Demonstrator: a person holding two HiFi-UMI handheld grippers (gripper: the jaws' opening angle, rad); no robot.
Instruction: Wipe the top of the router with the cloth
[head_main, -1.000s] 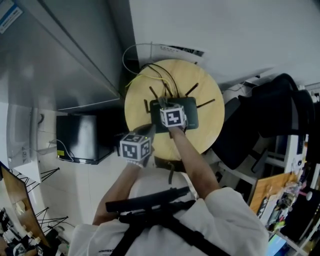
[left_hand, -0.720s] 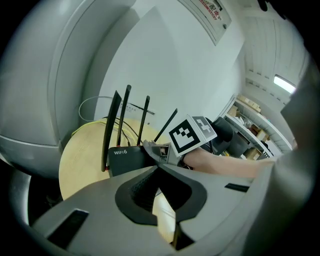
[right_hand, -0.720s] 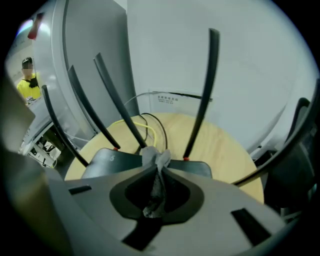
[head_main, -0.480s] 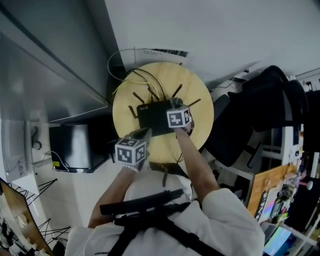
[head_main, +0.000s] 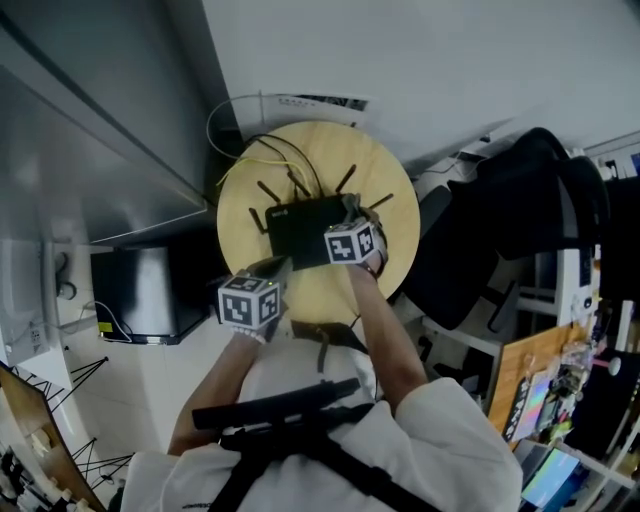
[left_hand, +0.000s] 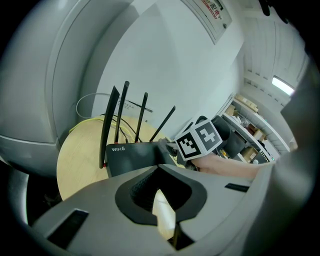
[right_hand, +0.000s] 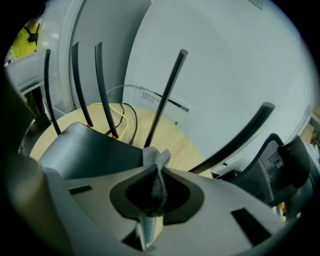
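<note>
Round pale wooden table (head_main: 392, 200) stands against a white wall in the head view, with a black office chair (head_main: 520, 215) just beside it. The black router (head_main: 300, 228) lies on the table with its antennas up. The right gripper (head_main: 352, 212) is over the router's right end. The left gripper (head_main: 278, 266) hangs at the table's near edge, just beside the router.

Left gripper view: the jaws are pressed together with nothing between them, and the router is ahead.

Right gripper view: the jaws are clamped on a grey cloth (right_hand: 156, 161) just over the router's top. A yellow cable (right_hand: 132, 122) lies beyond the antennas.
</note>
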